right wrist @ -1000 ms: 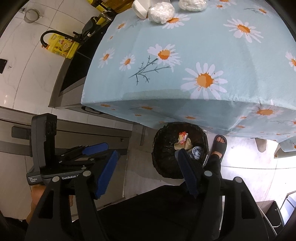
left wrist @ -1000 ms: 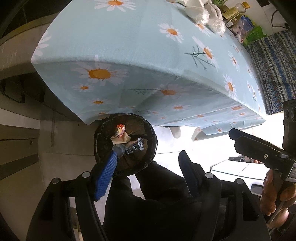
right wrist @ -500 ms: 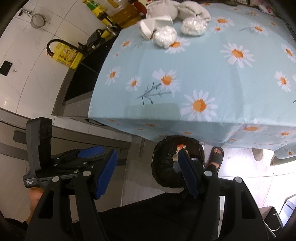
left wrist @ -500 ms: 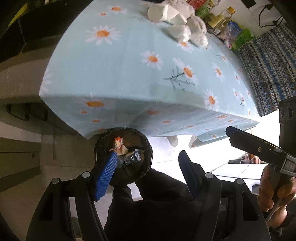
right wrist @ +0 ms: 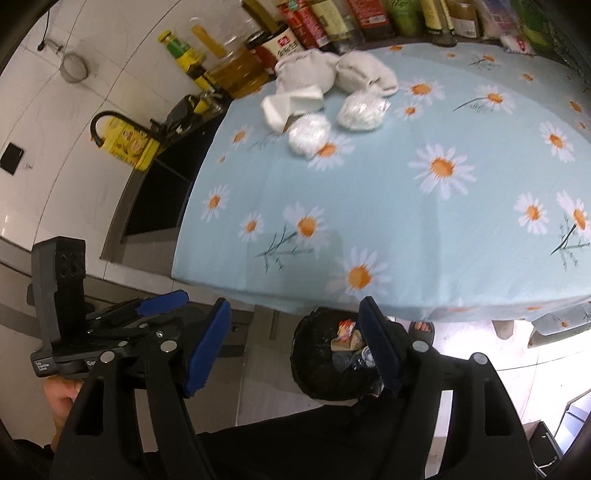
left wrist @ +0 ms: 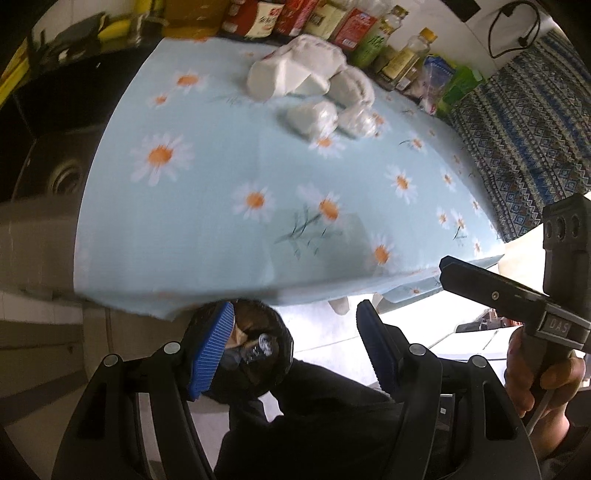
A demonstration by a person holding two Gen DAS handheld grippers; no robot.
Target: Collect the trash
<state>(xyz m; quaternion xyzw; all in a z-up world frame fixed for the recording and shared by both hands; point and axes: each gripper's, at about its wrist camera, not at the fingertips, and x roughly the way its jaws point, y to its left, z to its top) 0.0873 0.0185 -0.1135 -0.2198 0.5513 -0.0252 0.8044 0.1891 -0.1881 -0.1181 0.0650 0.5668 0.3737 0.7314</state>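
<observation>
1. Trash [right wrist: 321, 114]: white crumpled wads and a folded napkin lie together near the far edge of the table [right wrist: 388, 229], on its daisy cloth, close to a row of bottles [right wrist: 332, 22].
2. The bin [right wrist: 321, 365] stands on the floor under the near table edge, with wrappers inside.
3. The left gripper [left wrist: 295, 350] is empty, its jaws apart.
4. The right gripper [right wrist: 295, 347] is empty, its jaws opening.

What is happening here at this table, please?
A person is collecting trash with a handheld gripper in each hand. Both the left gripper and the right gripper are empty; the right one's jaws are opening. The black bin on the floor by the table already holds some wrappers. White crumpled bags and tissues lie on the daisy tablecloth, not yet picked up.
</observation>
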